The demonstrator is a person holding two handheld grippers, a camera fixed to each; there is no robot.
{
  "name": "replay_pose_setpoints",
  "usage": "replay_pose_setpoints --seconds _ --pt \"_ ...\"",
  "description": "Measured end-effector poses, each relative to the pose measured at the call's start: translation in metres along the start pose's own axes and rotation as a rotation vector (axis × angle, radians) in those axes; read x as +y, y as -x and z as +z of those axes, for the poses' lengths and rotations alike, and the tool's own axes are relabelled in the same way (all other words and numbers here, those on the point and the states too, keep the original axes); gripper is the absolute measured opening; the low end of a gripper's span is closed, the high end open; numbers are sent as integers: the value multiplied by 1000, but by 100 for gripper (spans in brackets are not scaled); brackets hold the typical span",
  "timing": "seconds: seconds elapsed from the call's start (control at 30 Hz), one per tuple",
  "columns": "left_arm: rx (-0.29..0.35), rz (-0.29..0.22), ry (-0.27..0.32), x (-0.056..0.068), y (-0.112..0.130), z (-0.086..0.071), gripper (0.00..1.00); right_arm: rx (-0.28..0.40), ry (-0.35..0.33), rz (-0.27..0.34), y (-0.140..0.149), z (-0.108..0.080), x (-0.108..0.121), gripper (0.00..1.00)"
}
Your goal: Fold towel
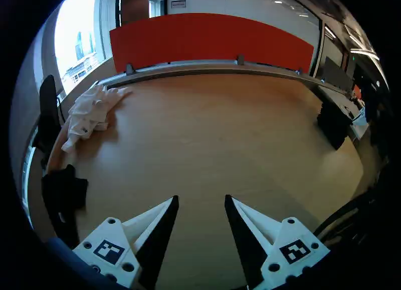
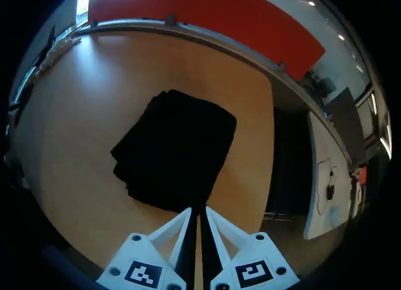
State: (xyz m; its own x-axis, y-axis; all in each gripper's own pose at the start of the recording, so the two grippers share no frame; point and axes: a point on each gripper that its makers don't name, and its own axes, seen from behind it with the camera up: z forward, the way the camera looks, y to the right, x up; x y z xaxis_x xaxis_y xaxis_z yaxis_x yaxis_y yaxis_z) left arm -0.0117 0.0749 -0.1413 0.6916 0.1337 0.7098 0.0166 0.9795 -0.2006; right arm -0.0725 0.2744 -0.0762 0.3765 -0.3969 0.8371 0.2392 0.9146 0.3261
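My left tongs (image 1: pixel 200 202) spread over wooden table (image 1: pixel 210 129), lower centre, my right tongs (image 2: pixel 196 212) pressed together at black towel (image 2: pixel 175 149) near edge

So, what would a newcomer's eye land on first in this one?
The black towel, folded into a thick square, lies on the wooden desk just ahead of the right tool, whose fingers are drawn together. A bright red divider runs along the desk's far edge, and a crumpled white cloth sits at its far left corner.
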Motion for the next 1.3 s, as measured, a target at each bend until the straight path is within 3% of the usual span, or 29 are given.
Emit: replay_pose_setpoints --seconds 0.7,1.3 --pt "-18 6 -15 -3 5 -2 67 -69 10 94 27 36 -2 4" --pt "-31 9 -20 -4 9 -1 67 -86 22 129 34 49 -2 5"
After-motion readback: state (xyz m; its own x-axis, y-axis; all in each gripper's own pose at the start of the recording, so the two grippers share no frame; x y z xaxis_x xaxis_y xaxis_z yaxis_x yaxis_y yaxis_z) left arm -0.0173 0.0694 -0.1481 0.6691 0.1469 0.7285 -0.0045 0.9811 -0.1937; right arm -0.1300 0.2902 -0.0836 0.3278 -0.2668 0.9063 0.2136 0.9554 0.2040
